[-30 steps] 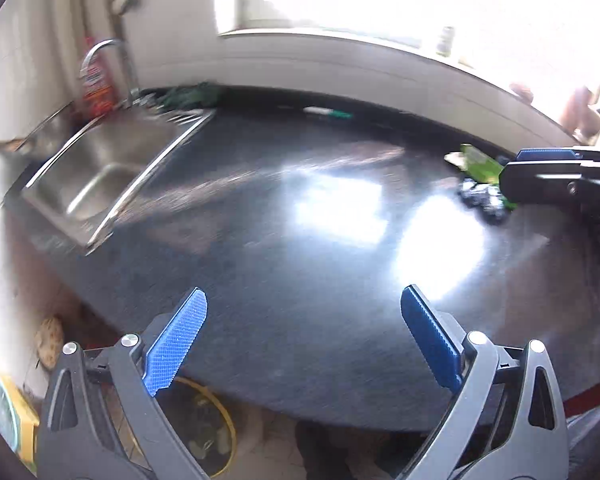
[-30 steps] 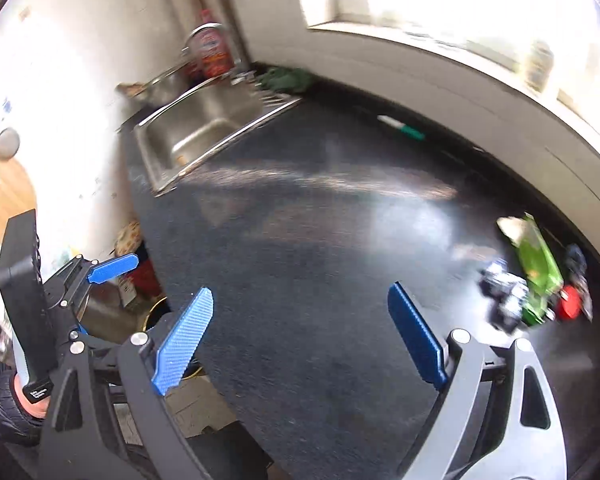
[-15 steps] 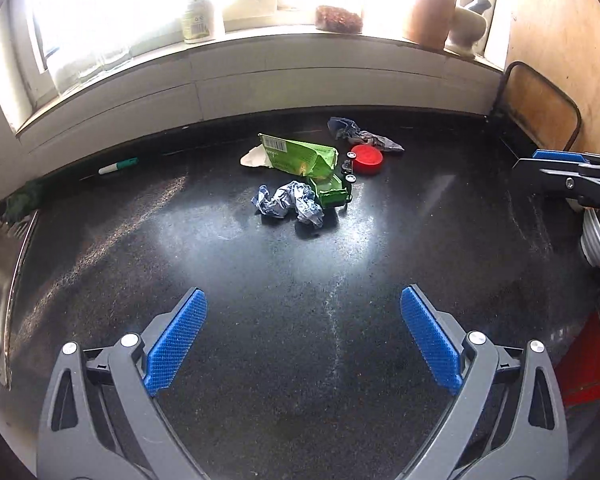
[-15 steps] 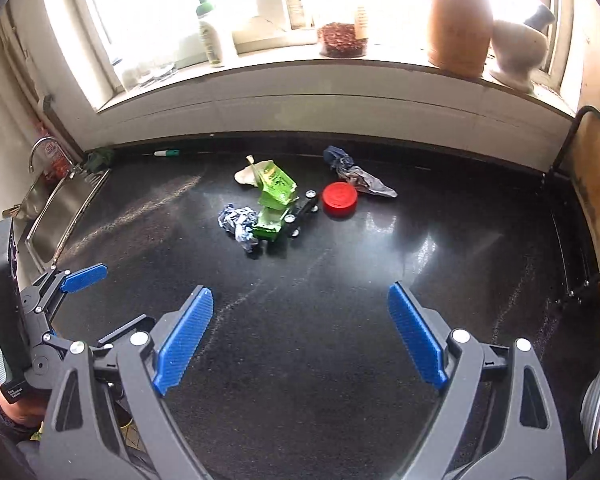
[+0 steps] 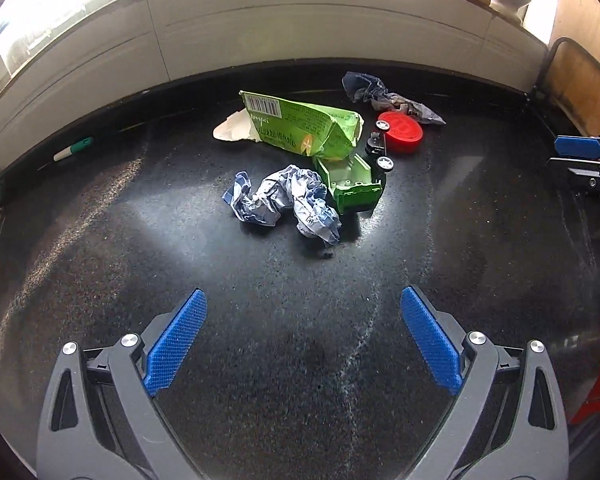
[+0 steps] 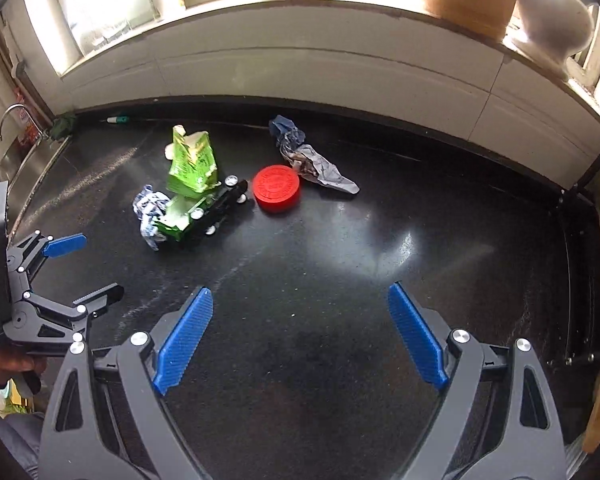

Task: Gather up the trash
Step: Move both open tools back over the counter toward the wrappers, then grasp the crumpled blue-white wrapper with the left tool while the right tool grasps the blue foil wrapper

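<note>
- As we hover over the counter [image 5: 100, 240], our left gripper [image 5: 302, 344] gapes wide, empty; the crumpled paper [image 5: 284, 200] lies at twelve o'clock, long axis crosswise, nearer this hand.
- Our right gripper [image 6: 300, 336], equally wide and empty, sees it at ten o'clock.

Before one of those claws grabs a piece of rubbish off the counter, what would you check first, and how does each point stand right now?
1. Left claw open and empty: ok.
2. Right claw open and empty: ok.
3. Crumpled blue-white paper in plain view: ok.
4. Paper free of neighbours: not ok, it touches the green toy truck.
5. Green carton free to lift: not ok, it leans on the truck.
6. Bin for the rubbish in view: cannot tell.
</note>
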Available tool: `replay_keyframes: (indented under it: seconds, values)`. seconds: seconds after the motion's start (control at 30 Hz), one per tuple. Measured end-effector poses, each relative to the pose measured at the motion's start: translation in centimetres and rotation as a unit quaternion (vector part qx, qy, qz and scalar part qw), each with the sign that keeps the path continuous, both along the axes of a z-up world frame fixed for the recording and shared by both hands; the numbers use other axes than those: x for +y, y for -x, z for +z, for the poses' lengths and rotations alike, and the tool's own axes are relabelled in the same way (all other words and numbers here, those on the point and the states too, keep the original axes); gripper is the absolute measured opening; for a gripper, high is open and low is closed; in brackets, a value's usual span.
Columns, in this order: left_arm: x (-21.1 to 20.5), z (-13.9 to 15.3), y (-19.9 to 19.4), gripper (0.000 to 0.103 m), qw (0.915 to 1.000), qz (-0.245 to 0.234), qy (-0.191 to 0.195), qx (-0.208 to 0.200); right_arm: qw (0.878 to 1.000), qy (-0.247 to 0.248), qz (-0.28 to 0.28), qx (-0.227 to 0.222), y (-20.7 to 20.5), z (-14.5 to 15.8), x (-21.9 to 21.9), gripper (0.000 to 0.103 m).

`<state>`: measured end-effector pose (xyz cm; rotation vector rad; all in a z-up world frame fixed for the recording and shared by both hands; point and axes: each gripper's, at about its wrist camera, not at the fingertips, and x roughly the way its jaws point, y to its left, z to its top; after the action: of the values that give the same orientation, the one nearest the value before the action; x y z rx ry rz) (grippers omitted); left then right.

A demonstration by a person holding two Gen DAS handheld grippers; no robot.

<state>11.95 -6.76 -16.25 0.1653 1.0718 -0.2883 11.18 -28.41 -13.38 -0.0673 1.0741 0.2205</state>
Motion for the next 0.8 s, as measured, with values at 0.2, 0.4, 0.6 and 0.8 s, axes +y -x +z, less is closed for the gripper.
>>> replay_keyframes:
  seconds: [0.2,0.4,0.6,0.8]
  values:
    - [-0.4,-3.0,-4.0,0.095,0.9994,0.024,-0.014,0.022,0.998,0.025,0.02,0.049,-4.8,-5.5,-1.7,0.086]
    - [0.8,-3.6,-6.5,0.095,0.9993,0.018,-0.03,0.017,0.996,0.033,0.059,0.053,-9.3,-8.2,-1.1,0.088]
    - [0.6,-3.7,-8.8,0.095,0.9989,-0.029,-0.036,-0.008,0.992,0.042,0.113,0.022,-14.1,-8.4,0.7,0.088]
    - [0.3,-3.8,-10.4,0.092,0.9979,-0.06,-0.023,-0.008,0.989,0.033,0.147,0.0,-16.3,-8.2,1.4,0.058]
